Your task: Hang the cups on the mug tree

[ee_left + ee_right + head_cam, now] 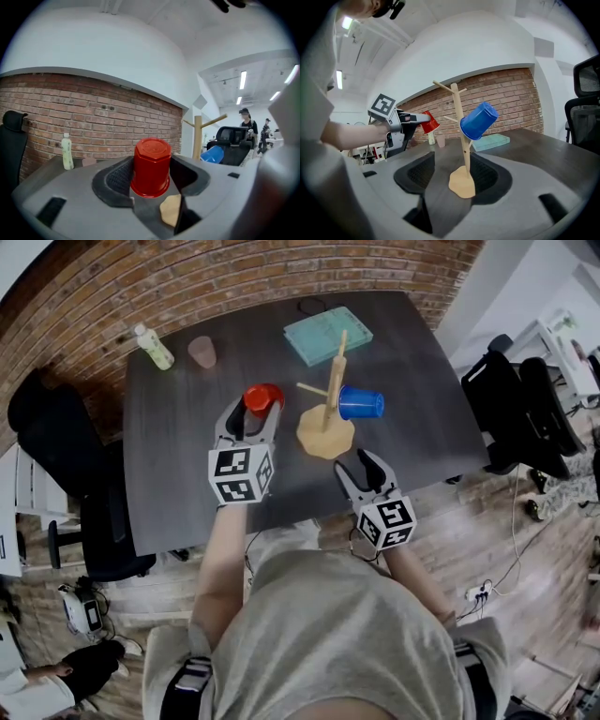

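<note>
A wooden mug tree (331, 381) stands on its round base (325, 433) in the middle of the dark table (178, 465). A blue cup (360, 403) hangs on its right peg, mouth toward the trunk. My left gripper (253, 411) is shut on a red cup (262, 397), held upside down off the table, left of the tree. The left gripper view shows the red cup (151, 166) between both pads, with the tree (197, 137) beyond to the right. My right gripper (364, 465) is open with nothing in it, near the front edge, facing the tree (458, 122) and blue cup (478, 121).
At the table's back left stand a pale green bottle (153, 347) and a pinkish cup (202, 352). A teal flat box (327, 334) lies behind the tree. A brick wall runs behind the table. Black office chairs (520, 404) stand to the right.
</note>
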Demonstrator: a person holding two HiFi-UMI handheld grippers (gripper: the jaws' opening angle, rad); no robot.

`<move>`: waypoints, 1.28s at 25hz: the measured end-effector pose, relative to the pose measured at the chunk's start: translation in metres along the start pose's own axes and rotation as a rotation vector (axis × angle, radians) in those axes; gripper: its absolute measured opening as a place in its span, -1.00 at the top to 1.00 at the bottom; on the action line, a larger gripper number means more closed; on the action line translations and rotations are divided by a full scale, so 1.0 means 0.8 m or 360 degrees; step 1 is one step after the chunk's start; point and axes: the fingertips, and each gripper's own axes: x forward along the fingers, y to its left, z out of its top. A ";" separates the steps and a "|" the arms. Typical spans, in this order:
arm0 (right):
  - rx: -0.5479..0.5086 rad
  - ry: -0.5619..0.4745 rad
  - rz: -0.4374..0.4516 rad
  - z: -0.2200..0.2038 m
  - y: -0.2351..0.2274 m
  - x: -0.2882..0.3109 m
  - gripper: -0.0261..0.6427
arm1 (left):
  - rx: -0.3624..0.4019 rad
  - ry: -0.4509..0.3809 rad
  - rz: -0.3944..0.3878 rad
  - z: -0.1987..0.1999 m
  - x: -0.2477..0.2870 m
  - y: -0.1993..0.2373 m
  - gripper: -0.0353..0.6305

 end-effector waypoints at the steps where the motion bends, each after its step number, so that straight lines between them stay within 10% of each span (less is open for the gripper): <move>1: 0.0001 -0.0002 -0.0003 0.001 0.000 -0.001 0.25 | 0.0005 -0.0015 -0.0009 0.006 0.001 -0.003 0.19; 32: 0.0046 -0.0039 -0.0104 0.007 -0.025 -0.013 0.25 | 0.0027 -0.0111 -0.0285 0.052 0.047 -0.083 0.18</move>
